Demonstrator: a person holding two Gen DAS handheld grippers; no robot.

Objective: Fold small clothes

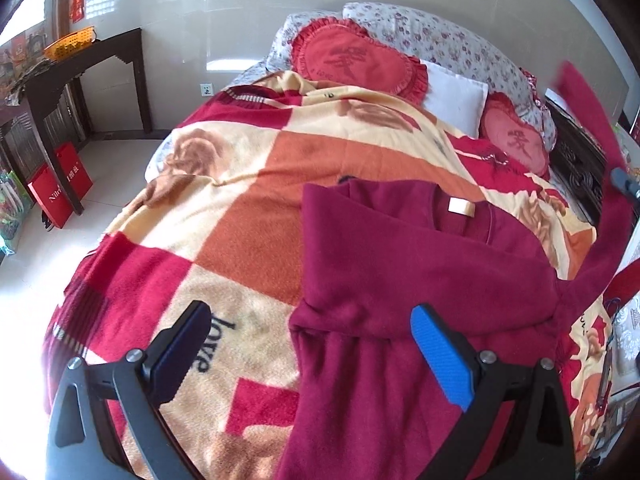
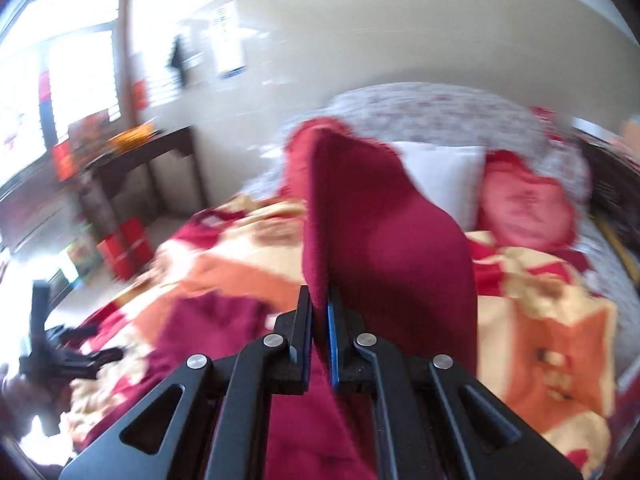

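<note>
A dark red fleece top (image 1: 420, 264) lies on the patterned blanket (image 1: 248, 216), neck label up, with one sleeve folded across its body. My left gripper (image 1: 308, 336) hovers open above the near part of the top, nothing between its blue pads. The top's other sleeve (image 1: 588, 120) rises at the far right edge of the left wrist view. In the right wrist view my right gripper (image 2: 319, 300) is shut on that sleeve (image 2: 384, 240), which stands up in front of the camera. The left gripper (image 2: 52, 356) shows blurred at the lower left there.
Two red heart cushions (image 1: 356, 60), a white pillow (image 1: 456, 100) and a floral quilt (image 1: 440, 36) lie at the bed's head. A dark wooden table (image 1: 80, 76) with an orange basket stands left by the window. A red bag (image 1: 60, 188) leans on its leg.
</note>
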